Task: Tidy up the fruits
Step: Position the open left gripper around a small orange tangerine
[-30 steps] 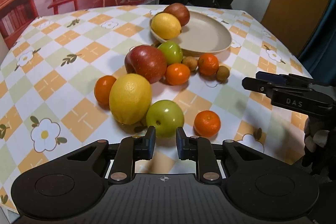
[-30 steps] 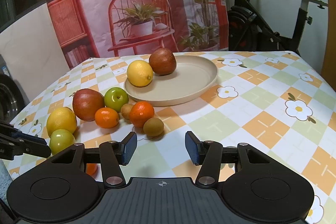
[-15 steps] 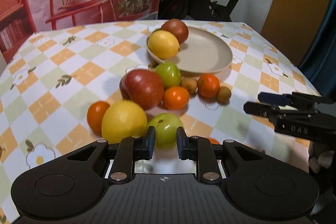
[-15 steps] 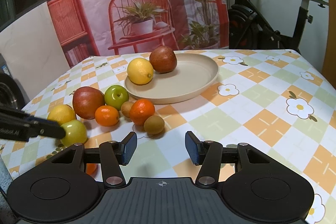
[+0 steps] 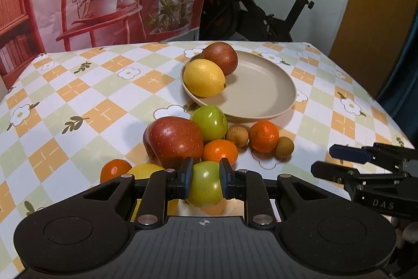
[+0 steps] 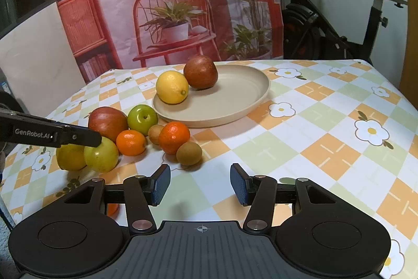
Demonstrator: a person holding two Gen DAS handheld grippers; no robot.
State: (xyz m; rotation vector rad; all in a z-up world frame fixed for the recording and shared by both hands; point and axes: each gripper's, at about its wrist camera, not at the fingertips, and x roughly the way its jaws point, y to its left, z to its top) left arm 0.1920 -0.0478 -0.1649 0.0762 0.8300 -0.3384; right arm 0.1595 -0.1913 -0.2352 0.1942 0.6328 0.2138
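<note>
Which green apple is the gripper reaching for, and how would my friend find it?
Start at the round beige plate on the checkered tablecloth and come down to the fruit pile. The nearest green apple touches a yellow lemon and sits between the left gripper fingertips, unlike the other green apple by the plate.

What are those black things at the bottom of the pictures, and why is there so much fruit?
Those are tongs, one in each of a person's hands, each with a small camera looking along its two fingers. One picture comes from the left tongs, the other from the right tongs. On the checked tablecloth sits a beige plate with a lemon and a dark red fruit on it. In front of it lie apples, oranges and small brown fruits. The left tongs sit around a green apple, fingers at its sides, and seem to grip it. The right tongs are open and empty. The job is tidying the fruit.
</note>
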